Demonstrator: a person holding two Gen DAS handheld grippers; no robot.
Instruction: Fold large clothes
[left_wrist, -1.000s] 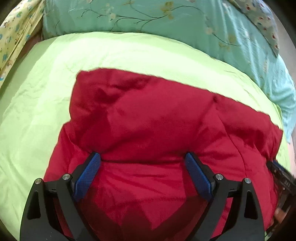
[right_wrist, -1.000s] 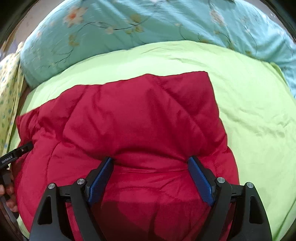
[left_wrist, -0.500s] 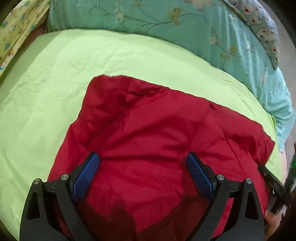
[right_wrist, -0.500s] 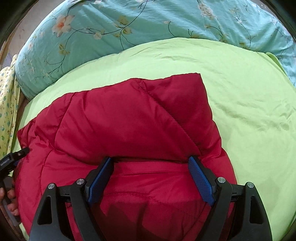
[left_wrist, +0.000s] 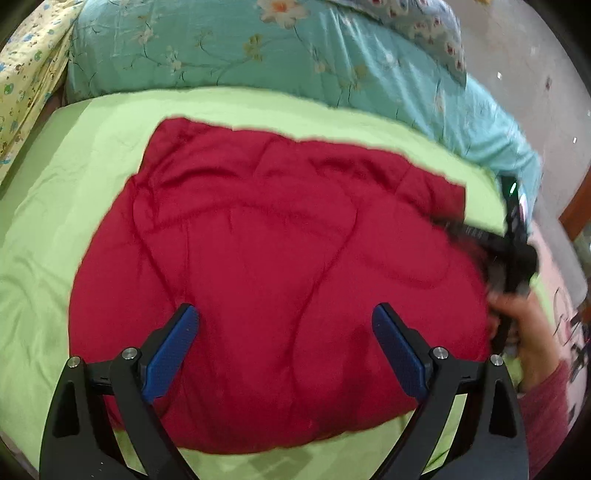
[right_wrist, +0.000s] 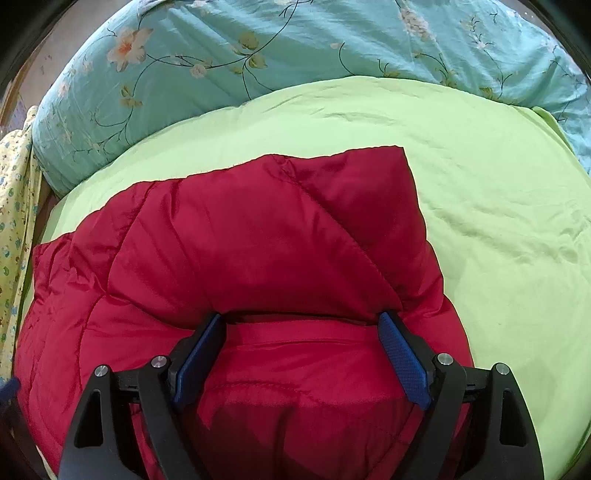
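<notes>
A red puffy quilted jacket (left_wrist: 280, 280) lies folded in a thick bundle on the light green bed sheet (left_wrist: 66, 206). My left gripper (left_wrist: 284, 332) is open and empty, raised above the jacket's near part. My right gripper (right_wrist: 301, 339) is open with its blue pads (right_wrist: 201, 350) resting against the jacket (right_wrist: 258, 251), at the crease under a folded-over flap. The right gripper also shows in the left wrist view (left_wrist: 513, 243), blurred, at the jacket's right edge, with the hand that holds it.
A teal floral quilt (right_wrist: 295, 48) is bunched along the far side of the bed. A yellow patterned cloth (left_wrist: 26, 74) hangs at the far left. Floor (left_wrist: 524, 74) shows past the bed's right edge in the left wrist view.
My left gripper has lifted and pulled back, so the whole jacket and its near edge now show. My right gripper has stayed on the jacket's crease, open throughout.
</notes>
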